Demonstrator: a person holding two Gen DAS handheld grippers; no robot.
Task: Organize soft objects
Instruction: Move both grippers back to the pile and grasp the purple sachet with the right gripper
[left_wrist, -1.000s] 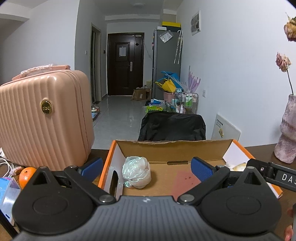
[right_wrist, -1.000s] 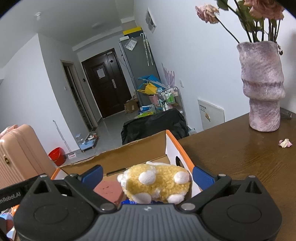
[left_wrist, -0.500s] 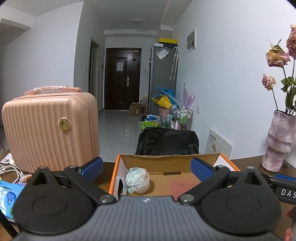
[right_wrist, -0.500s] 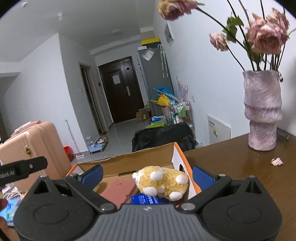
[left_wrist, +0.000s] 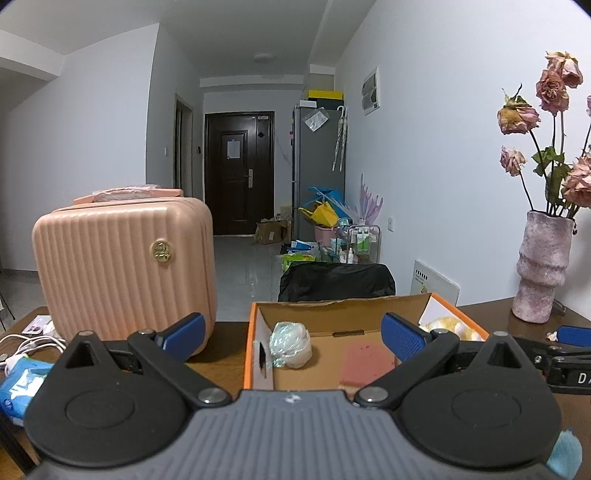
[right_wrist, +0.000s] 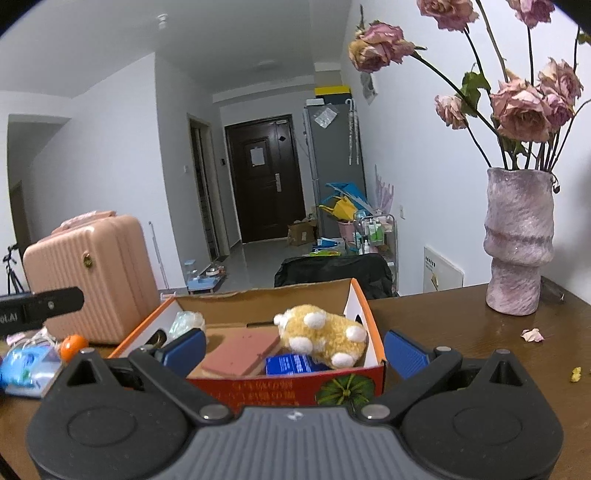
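Soft objects lie together inside an open cardboard box (right_wrist: 375, 334) with orange rims, which stands on a dark wooden table (right_wrist: 461, 332). A yellow plush toy (right_wrist: 323, 334) with white spots rests at the right side of the box, partly over a blue packet (right_wrist: 293, 363). Beside it, in the middle of the box floor, a flat pink pad (right_wrist: 240, 350) lies tilted a little. At the left end of the box sits a crumpled ball in clear plastic wrap (left_wrist: 290, 343), near the side wall with an oval hole.

The left gripper (left_wrist: 291, 332) is released: its two blue fingers (left_wrist: 183, 330) stand wide apart with nothing between them, and it hovers in front of the box. The right gripper (right_wrist: 293, 349) is released too, its blue pads (right_wrist: 404, 352) spread at both sides of the box front, not touching any object.

Left of the box, on the table, stands a pink ribbed suitcase (left_wrist: 125, 266) with a round gold badge. Near its foot an orange (right_wrist: 73, 345), a blue pack of tissues (right_wrist: 27, 365) and white cables (left_wrist: 31, 341) are lying. At the right side of the table a rough pink vase (right_wrist: 519, 243) holds dried roses (right_wrist: 521, 109), and a fallen petal (right_wrist: 532, 334) lies near it
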